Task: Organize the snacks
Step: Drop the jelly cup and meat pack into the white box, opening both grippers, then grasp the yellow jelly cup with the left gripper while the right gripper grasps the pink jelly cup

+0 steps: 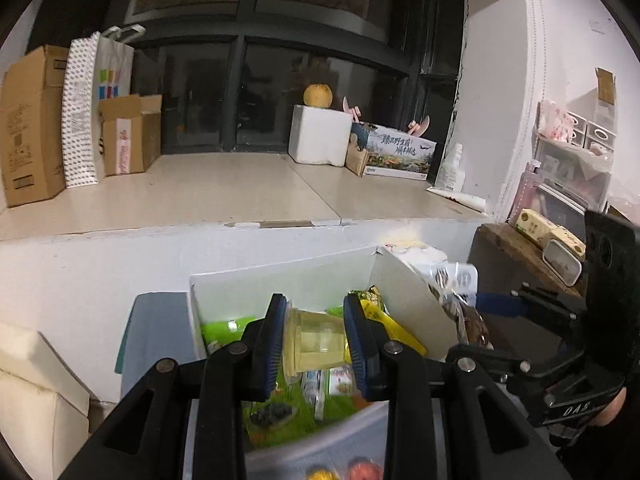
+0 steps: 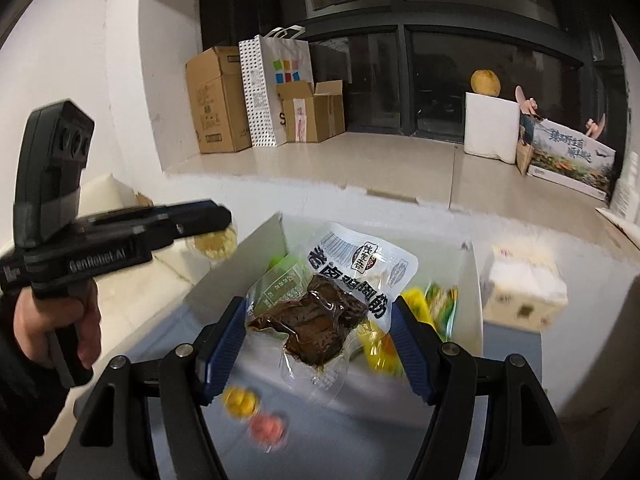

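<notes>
Currently my left gripper (image 1: 316, 340) clamps a jelly cup (image 1: 314, 340), right gripper (image 2: 318, 332) pinches a meat pouch (image 2: 320, 312); both above the white box (image 1: 280, 280).

1. Two grippers: left gripper (image 1: 316, 344), right gripper (image 2: 318, 338).
2. One yellow jelly cup (image 1: 314, 338) held.
3. One meat pouch (image 2: 320, 316) held.
4. One white box (image 1: 280, 280).
5. Two loose jelly cups: yellow cup (image 2: 239, 400), red cup (image 2: 267, 427).
6. Two cardboard boxes: tall carton (image 2: 216, 100), small carton (image 2: 314, 112).
7. One paper bag (image 2: 276, 88).
8. One round fruit (image 2: 485, 83).
</notes>
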`<state>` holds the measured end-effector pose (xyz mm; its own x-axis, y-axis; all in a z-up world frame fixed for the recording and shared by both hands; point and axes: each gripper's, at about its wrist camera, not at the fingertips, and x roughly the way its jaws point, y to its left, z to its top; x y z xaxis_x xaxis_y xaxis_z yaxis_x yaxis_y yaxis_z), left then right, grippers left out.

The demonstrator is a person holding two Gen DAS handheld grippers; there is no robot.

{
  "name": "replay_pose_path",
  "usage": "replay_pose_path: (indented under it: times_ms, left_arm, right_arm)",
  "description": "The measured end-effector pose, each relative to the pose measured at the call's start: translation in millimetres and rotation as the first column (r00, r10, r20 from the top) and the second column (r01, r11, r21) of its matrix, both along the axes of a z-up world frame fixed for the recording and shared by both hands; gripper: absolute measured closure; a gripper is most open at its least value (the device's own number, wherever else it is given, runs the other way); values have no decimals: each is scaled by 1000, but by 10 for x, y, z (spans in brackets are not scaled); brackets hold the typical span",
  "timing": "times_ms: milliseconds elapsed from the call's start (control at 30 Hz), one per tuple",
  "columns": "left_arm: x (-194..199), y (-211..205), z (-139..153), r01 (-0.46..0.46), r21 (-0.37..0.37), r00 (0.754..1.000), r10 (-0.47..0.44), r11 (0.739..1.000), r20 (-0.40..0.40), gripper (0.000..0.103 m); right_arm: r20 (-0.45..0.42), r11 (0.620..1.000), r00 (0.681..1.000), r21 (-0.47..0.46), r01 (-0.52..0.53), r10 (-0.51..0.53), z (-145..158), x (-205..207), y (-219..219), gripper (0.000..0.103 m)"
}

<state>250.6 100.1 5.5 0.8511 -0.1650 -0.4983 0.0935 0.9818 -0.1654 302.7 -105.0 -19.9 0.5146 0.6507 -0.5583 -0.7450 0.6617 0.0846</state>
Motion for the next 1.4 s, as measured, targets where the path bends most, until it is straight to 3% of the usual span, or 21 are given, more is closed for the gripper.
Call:
replay_pose_path:
  times_ms: [167,233,300,533,700,967,1167,1333,1400]
  left_arm:
    - [342,37,-198,-41,25,998,42,999,-45,69]
    - [397,42,-280,-48,26,996,50,999,-80,48]
    - [383,50,-333,-59,33,995,61,998,-80,0]
    - [286,44,-367,-39,26,994,41,999,-100,0]
    - [119,38,-335,-42,17,993,43,999,-108,0]
    - [-759,10,-443,-76,-42,993,72,996,-93,0]
    - [-1333,-38,-752,-105,-70,984,93,992,-154,0]
    - [-1534,19,-884,-127,-93,976,108,988,-187,0]
    - [-1592,41,-900,-135,-93,976,116,986,-186,0]
  right_arm:
    - [-95,999,994,8,48,-47,-103,419,45,18]
    - [-122,995,988,8,97,-95,-180,562,11,12]
    - [-167,992,978,-2,128,-126,-266,656,-31,1]
    - [-175,990,975,8,141,-138,-335,609,-172,0]
    - [-113,993,987,21,117,-114,-186,374,-234,0]
    - [-56,998,998,51,41,-38,-101,-273,-434,0]
    - [-141,1000,990,28,-1,5,-564,-692,-504,0]
    - [-184,998,982,-34,-45,38,-859,-785,-290,0]
    - [-192,990,980,-112,-80,58,-1031,-792,-50,0]
